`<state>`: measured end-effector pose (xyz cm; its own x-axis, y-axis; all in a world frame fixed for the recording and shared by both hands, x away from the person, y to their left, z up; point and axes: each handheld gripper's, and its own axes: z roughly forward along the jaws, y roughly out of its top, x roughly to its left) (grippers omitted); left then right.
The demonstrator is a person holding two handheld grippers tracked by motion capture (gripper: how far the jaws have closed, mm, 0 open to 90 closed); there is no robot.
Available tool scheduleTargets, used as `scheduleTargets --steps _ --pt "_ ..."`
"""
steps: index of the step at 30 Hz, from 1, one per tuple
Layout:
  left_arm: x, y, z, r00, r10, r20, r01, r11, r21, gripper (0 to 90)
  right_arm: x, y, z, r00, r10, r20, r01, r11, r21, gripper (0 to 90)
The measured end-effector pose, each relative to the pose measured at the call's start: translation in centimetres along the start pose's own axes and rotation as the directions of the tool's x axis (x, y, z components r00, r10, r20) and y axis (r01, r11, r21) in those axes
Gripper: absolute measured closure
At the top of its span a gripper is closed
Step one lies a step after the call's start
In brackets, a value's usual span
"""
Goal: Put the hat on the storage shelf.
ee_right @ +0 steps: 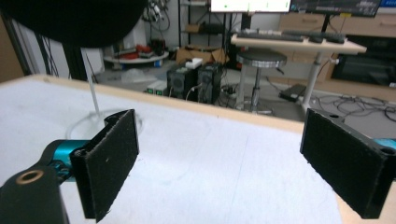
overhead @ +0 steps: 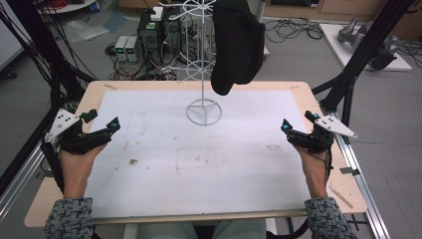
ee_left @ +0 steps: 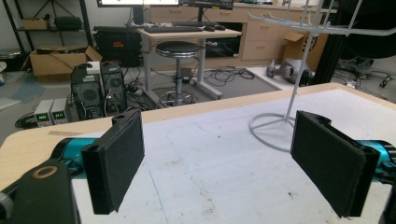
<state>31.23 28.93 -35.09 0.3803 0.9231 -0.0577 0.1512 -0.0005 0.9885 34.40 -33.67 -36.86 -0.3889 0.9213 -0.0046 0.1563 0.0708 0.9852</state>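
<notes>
Take the white wire rack (overhead: 203, 59) as your landmark: it stands on its round ring base at the far middle of the white mat (overhead: 199, 149) that covers the wooden table (overhead: 50, 199). A black cap (overhead: 236, 42) hangs from the rack's upper tiers, on the rack's right side in the high view, clear of the mat; exactly which hook carries it is hard to make out from here.

Your left gripper (overhead: 113, 125) sits well to the left of the rack and nearer to you, low over the mat's left edge, jaws aimed inward toward the rack's base. In the left gripper view its two black padded jaws stand wide apart with bare mat between them, and the rack's stem and ring base (ee_left: 271, 130) show just inside the right-hand jaw.

Your right gripper (overhead: 285, 126) mirrors it, well to the right of the rack and about as near to you, over the mat's right edge. In the right gripper view its jaws are also spread wide with nothing between them; the rack's stem (ee_right: 92, 88) and the dark underside of the cap (ee_right: 74, 18) show at upper left.

Both hands (overhead: 74, 164) rest at the mat's side edges, each well apart from the rack.
</notes>
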Motion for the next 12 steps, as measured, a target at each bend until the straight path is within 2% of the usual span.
scheduleTargets --steps 3,12 --pt "0.0 -0.02 0.02 1.0 0.006 0.001 -0.006 1.0 0.006 17.7 -0.12 -1.01 0.3 0.9999 0.014 0.003 -0.014 0.999 0.03 10.8" --pt "-0.09 -0.11 0.22 0.9999 0.009 -0.004 -0.009 0.9998 0.019 17.7 -0.28 -1.04 0.29 0.9999 0.015 0.001 -0.015 1.0 0.023 10.8"
